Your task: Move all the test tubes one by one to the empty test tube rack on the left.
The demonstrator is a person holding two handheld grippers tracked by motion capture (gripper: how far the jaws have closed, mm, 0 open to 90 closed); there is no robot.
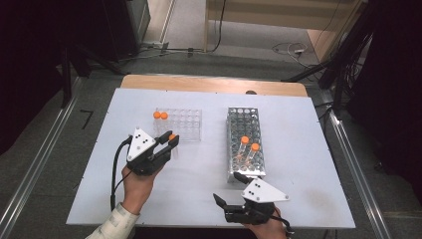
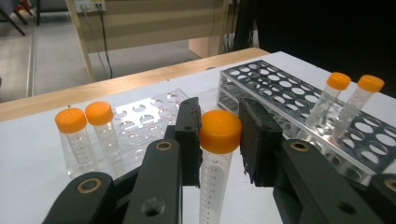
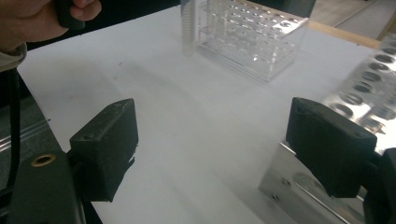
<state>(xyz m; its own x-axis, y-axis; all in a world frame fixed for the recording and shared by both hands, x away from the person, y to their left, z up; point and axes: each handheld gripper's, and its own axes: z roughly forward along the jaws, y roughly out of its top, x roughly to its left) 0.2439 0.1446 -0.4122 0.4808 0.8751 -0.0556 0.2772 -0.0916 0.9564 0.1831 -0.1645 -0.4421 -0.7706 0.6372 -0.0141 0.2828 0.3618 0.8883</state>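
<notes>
The right hand-held gripper (image 1: pixel 230 190) gapes empty, the left hand-held gripper (image 1: pixel 169 141) pinching a tube (image 2: pixel 218 149) over the white table (image 1: pixel 199 169).

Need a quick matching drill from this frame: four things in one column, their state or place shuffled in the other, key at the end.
Things:
1. left gripper
2. right gripper
3. metal rack
4. clear rack

States:
A. holds two orange-capped tubes at its far left corner
B. open, nothing between the jaws
C. shut on an orange-capped tube
D. holds two orange-capped tubes near its front end

Pairs: 1-C, 2-B, 3-D, 4-A
</notes>
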